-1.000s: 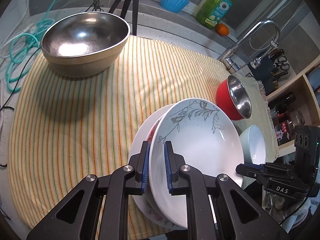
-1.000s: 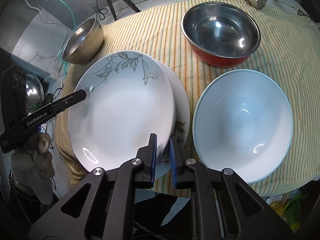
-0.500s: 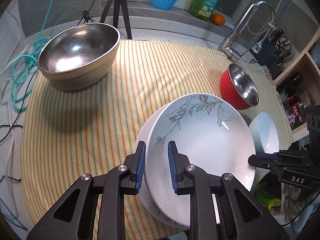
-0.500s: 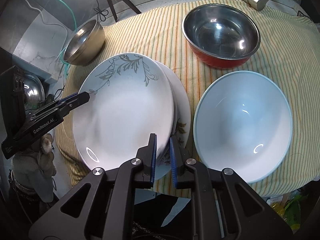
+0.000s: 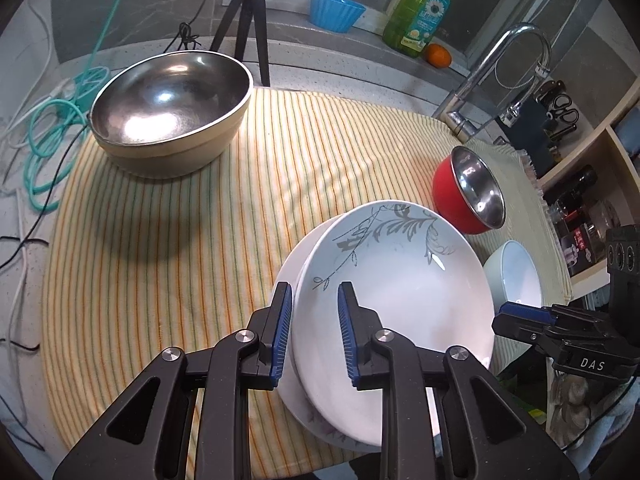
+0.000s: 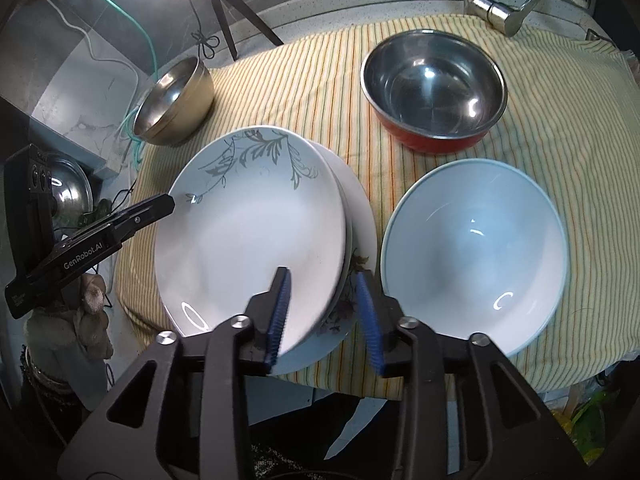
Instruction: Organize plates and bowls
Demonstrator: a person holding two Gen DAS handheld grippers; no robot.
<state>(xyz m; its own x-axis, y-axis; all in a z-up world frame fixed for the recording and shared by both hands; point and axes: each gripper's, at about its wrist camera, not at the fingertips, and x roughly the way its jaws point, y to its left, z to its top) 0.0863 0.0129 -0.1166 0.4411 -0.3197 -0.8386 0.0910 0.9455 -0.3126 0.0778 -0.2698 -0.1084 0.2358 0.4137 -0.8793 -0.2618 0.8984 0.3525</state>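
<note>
Fingers (image 6: 282,308) of the right gripper (image 6: 324,312) spreading apart, no longer clamped as a second ago on the near right rim of the leaf plate (image 6: 248,236); rim between the pads but free of them; fingers (image 5: 345,328) of the left gripper (image 5: 312,332) also parting, rim of the same plate in the gap, untouched on either side; gone from held to released, now resting slightly off-centre on the plate stack (image 6: 362,236) near the front edge of the striped cloth (image 5: 152,264); likely one stacking step done, bowls not yet nested.

Containers, all empty as far as visible: pale blue bowl (image 6: 476,252) just right of the stack; red bowl (image 6: 434,88) with a steel inside, farther right; large beige metal bowl (image 5: 168,108) far left, well apart from the rest; small blue cup (image 5: 336,10) on the far ledge beside a green soap bottle (image 5: 420,16) and an orange (image 5: 438,56).
</note>
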